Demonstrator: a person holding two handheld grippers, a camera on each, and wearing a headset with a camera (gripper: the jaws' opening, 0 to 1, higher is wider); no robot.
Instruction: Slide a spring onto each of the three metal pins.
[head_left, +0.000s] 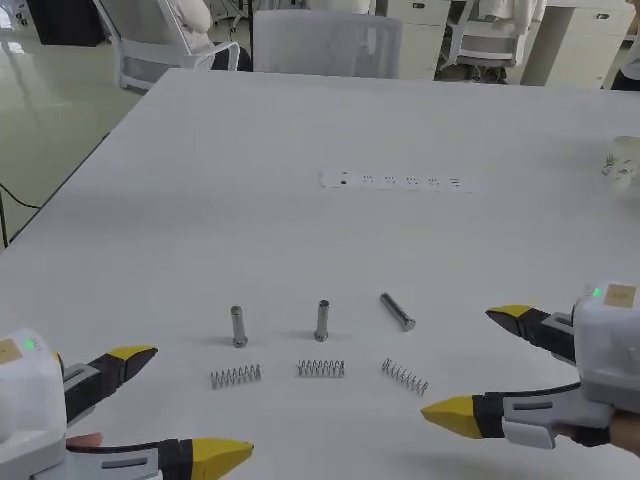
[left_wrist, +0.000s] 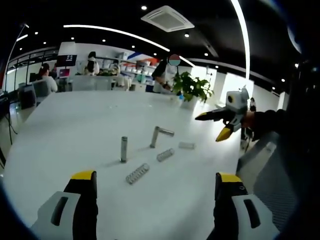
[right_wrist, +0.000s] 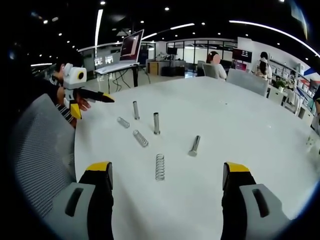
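Three metal pins are on the white table (head_left: 200, 200). The left pin (head_left: 238, 326) and the middle pin (head_left: 322, 320) stand upright, while the right pin (head_left: 397, 311) lies on its side. In front of each pin lies a loose spring: left (head_left: 236, 376), middle (head_left: 320, 369) and right (head_left: 404, 376). My left gripper (head_left: 190, 405) is open at the near left, short of the left spring (left_wrist: 137, 173). At the near right, my right gripper (head_left: 462, 365) is open beside the right spring (right_wrist: 160, 166). Neither holds anything.
A white power strip (head_left: 395, 181) lies mid-table beyond the pins. A clear object (head_left: 622, 160) sits at the far right edge. Office chairs (head_left: 325, 45) stand along the table's far side.
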